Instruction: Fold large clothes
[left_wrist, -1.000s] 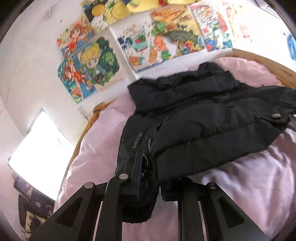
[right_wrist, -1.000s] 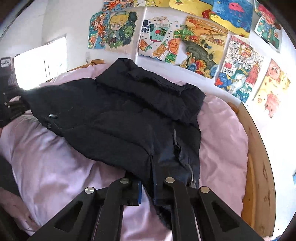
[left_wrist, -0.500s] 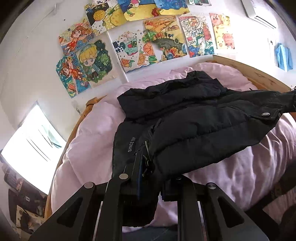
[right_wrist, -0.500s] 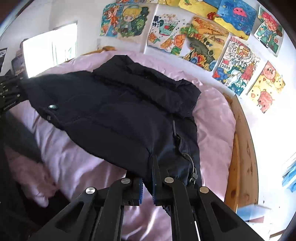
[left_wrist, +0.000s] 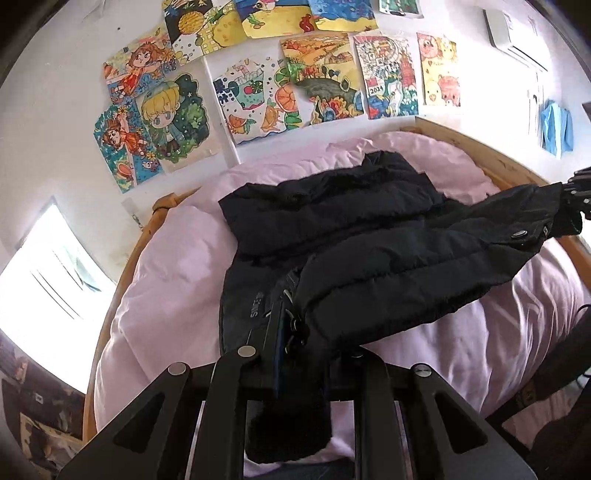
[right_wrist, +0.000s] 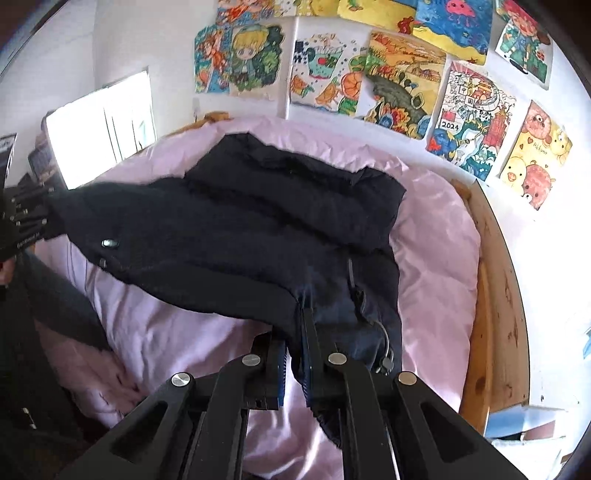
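Left wrist view: left gripper (left_wrist: 314, 354) clamped on the near hem of a black padded jacket (left_wrist: 369, 258), which drapes across a pink duvet (left_wrist: 166, 266) on a wooden bed frame (left_wrist: 491, 162). Drawings (left_wrist: 258, 99) cover the wall.

Right wrist view: right gripper (right_wrist: 295, 354) pinches the jacket's (right_wrist: 240, 229) hem, fingers nearly touching. Far corner held up at left edge.

The black jacket (left_wrist: 354, 258) reads "SINCE" just ahead of the left fingers (left_wrist: 275, 343); one wall drawing (right_wrist: 469, 118) reads "2024".
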